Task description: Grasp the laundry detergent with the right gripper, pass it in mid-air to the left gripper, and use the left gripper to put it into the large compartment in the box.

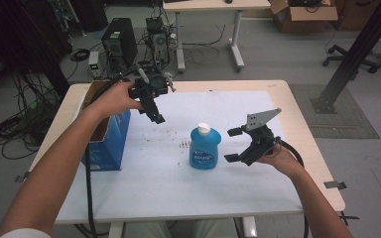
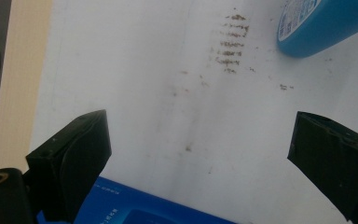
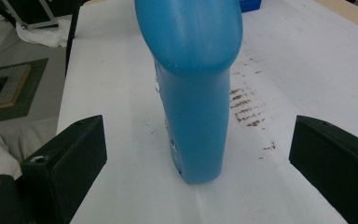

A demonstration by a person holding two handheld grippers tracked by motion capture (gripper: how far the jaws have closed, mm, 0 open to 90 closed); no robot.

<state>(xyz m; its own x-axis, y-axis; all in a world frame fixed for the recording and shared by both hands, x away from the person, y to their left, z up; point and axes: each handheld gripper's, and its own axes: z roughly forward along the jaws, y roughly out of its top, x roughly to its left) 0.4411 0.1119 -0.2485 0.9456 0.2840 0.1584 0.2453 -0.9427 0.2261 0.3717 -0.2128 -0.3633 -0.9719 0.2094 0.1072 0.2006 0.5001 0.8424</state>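
Bottle (image 1: 205, 148): blue, white cap, upright on the white sheet (image 1: 178, 188) near the table's middle; untouched.
Box (image 1: 104, 134): blue carton, top open, at the table's left edge, well apart from the bottle.
Right gripper (image 1: 234, 145): jaws spread wide, nothing held; low beside the bottle on its right, jaws pointed at it, not touching.
Left gripper (image 1: 156, 116): jaws spread wide, nothing held; raised over the sheet just beside the box, tilted down.
Task stated: none; goal judged from layout only.
Progress: judged early. Bottle not yet grasped; no transfer made. Box contents cannot be told.
Remaining: likely closing the right jaws on the bottle, lifting, and setting it somewhere, possibly in the box. This is a judgement, not observed.
High view adds: whole layout, both forearms, the bottle's cap and label, the box's open top, floor clutter beyond the table.
Right gripper view adds: bottle (image 3: 191, 88) seen edge-on, narrow side centred between the jaws, clear gaps either side; base flat on the sheet.
Left gripper view adds: brown smudges (image 2: 230, 44) on the sheet in close detail, box corner (image 2: 135, 210) beneath the jaws, bottle (image 2: 321, 23) at the upper right.
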